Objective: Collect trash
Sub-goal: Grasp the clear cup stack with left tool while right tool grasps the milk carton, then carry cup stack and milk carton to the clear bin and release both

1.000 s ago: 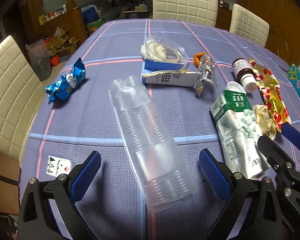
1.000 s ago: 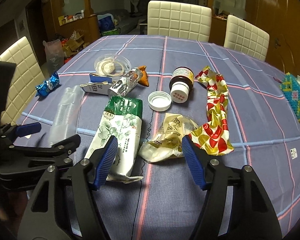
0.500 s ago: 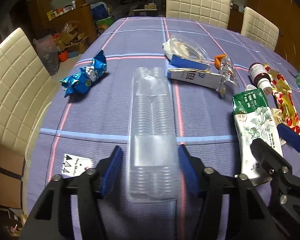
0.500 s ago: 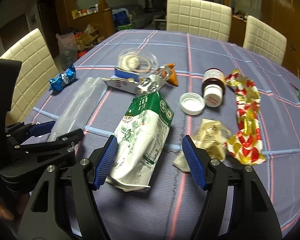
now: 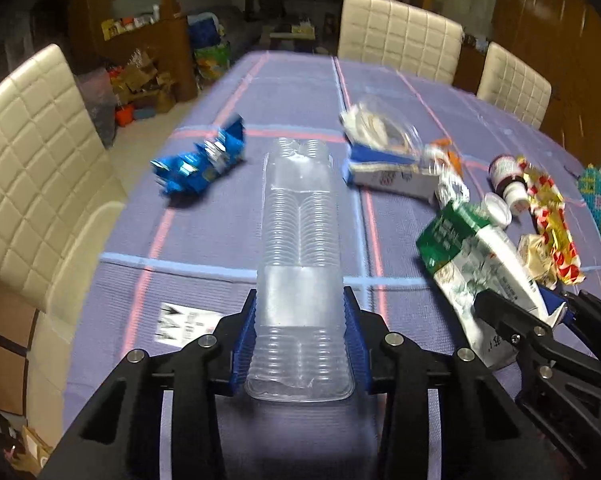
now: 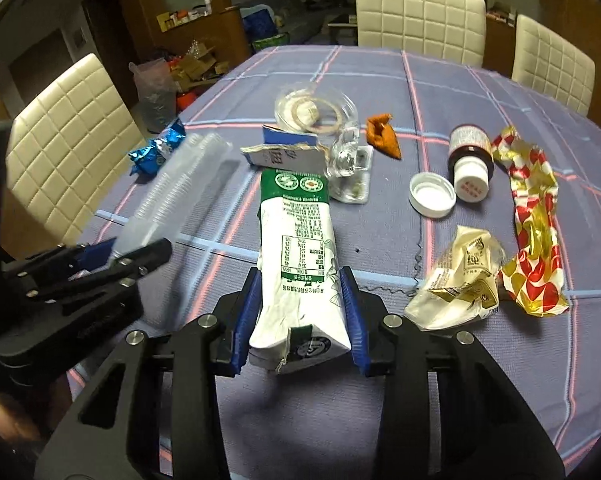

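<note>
A long clear ribbed plastic container [image 5: 298, 220] lies lengthwise on the purple tablecloth [image 5: 204, 248]. My left gripper [image 5: 300, 308] has its closing jaws around the near end, and both blue pads press on its sides. A crumpled green-and-white carton [image 6: 296, 220] lies to its right. My right gripper [image 6: 300, 276] is closing on the carton's near end, with the pads against both sides. In the right wrist view the left gripper [image 6: 120, 256] shows at the left edge, holding the container [image 6: 180, 188]. The left wrist view shows the carton [image 5: 472, 256] in the right gripper [image 5: 540, 320].
More trash lies beyond: a blue wrapper [image 6: 156, 152], a torn white-and-blue box [image 6: 280, 152], a clear round lid [image 6: 314, 110], a blister pack [image 6: 348, 168], a white cap [image 6: 432, 194], a brown bottle [image 6: 470, 160], a cream wrapper [image 6: 460, 284], a red-gold wrapper [image 6: 536, 220]. Cream chairs [image 5: 32, 160] ring the table.
The left jaws went from wide open to pressed on the clear container. The right gripper shifted left from the cream wrapper to the carton and closed on it.
</note>
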The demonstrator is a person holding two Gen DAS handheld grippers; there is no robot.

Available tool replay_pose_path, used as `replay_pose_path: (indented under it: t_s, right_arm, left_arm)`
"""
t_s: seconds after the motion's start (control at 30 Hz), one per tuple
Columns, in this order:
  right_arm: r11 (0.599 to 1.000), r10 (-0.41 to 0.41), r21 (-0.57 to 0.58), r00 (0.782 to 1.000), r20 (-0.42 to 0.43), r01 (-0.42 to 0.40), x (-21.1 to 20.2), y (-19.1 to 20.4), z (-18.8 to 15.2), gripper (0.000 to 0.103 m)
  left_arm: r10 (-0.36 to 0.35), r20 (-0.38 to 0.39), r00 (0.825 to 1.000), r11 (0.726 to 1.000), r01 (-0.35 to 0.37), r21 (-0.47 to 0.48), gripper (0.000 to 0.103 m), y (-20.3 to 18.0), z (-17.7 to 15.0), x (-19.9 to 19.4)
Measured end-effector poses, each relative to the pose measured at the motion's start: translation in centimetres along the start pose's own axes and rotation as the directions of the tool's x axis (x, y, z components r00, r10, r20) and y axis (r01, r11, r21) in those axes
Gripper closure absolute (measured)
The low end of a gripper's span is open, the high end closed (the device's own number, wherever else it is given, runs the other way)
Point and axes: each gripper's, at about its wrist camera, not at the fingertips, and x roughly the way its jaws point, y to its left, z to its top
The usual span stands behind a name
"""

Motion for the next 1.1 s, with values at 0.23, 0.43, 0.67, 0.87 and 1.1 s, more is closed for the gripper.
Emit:
replay_pose_path:
  t_s: [0.23,0.43,0.67,0.87,1.1]
  right_arm:
    - [0.994,0.028,-0.102,0.998,0.056,-0.022,-1.1,4.7,1.0,0.063]
    - [0.978,0.097,-0.190,0.993,0.070,-0.082,-0.7,9.6,2.6,0.063]
    - [0.950,0.183,-0.267,0.982,0.049,-0.164,0.8,15.2,4.5,0.063]
    - [0.926,0.206,-0.324,0.978,0.010,-0.192,3.5,19.3,5.4,0.063]
    - [0.918,0.203,-0.348,0.979,0.000,-0.190,5.6,22.0,6.8,0.063]
  left_arm:
    - [0.062,0.090,0.994,0.997,-0.058,-0.047,0.064,4.0,-0.3,-2.7]
    - [0.135,0.093,0.987,0.983,-0.121,-0.139,0.064,9.2,-0.3,-3.1]
    - [0.208,0.095,0.973,0.960,-0.184,-0.212,0.064,14.7,-0.5,-3.4]
    - [0.235,0.048,0.971,0.942,-0.215,-0.258,0.064,18.5,-0.9,-2.0]
    - [0.203,0.025,0.979,0.940,-0.188,-0.285,0.048,21.5,-0.8,0.1]
